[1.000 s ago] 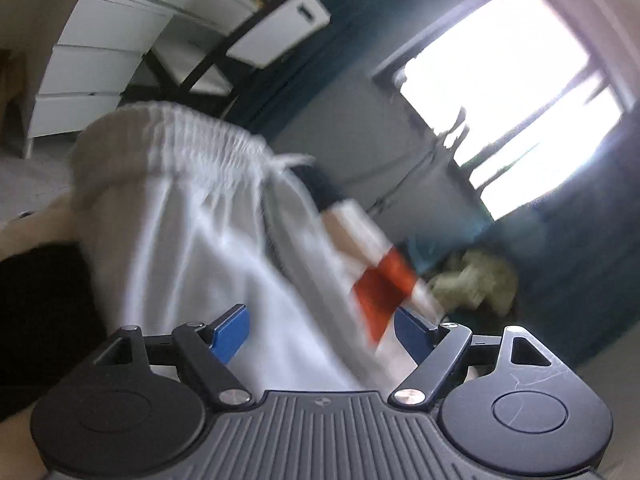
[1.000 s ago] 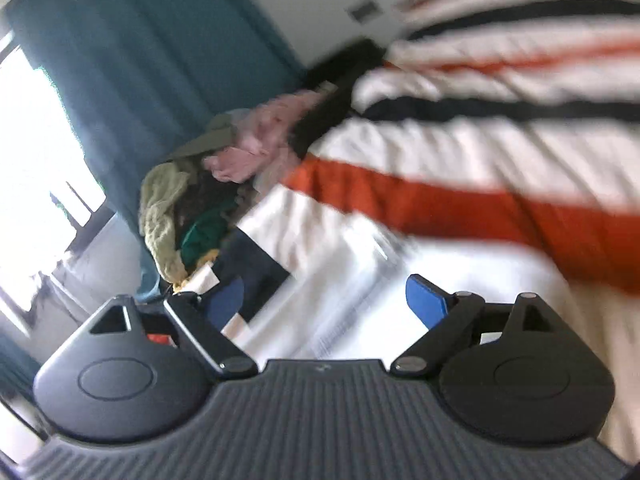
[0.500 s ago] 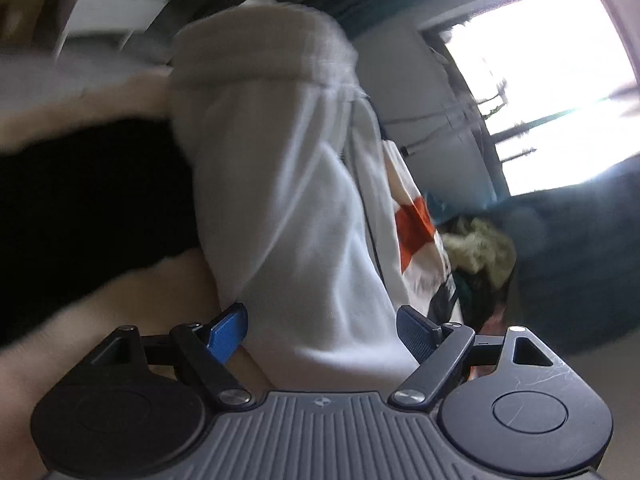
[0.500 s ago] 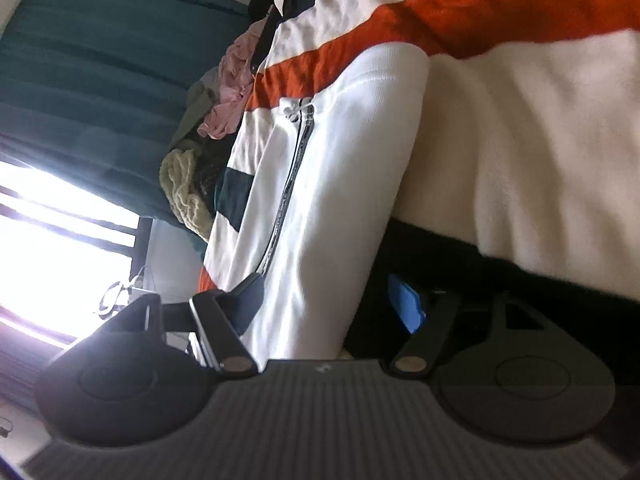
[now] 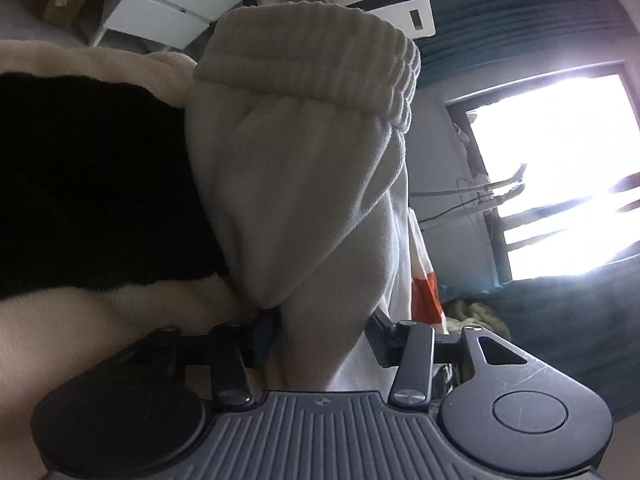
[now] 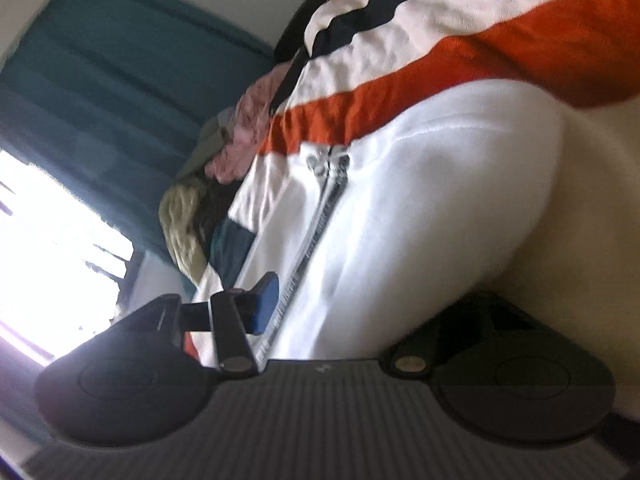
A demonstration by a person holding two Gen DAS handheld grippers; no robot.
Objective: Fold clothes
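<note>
Left wrist view: left gripper (image 5: 320, 334) closing around a bunched fold of the white garment (image 5: 304, 184), spread wide a second ago. Right gripper (image 6: 360, 304) likewise closing, garment between jaws, lying on striped blanket (image 6: 460, 52). Beyond, clothes pile (image 6: 208, 200). Probably gripping to begin a fold.

Closing the left tool (image 5: 320, 332), rolled sideways and pointing slightly downward, fingers (image 5: 262, 334) pinching in on white fabric between them. Closing the right tool (image 6: 360, 300) too, likewise rolled and tilted down, one blue pad (image 6: 266, 300) visible, the other hidden behind cloth.
</note>
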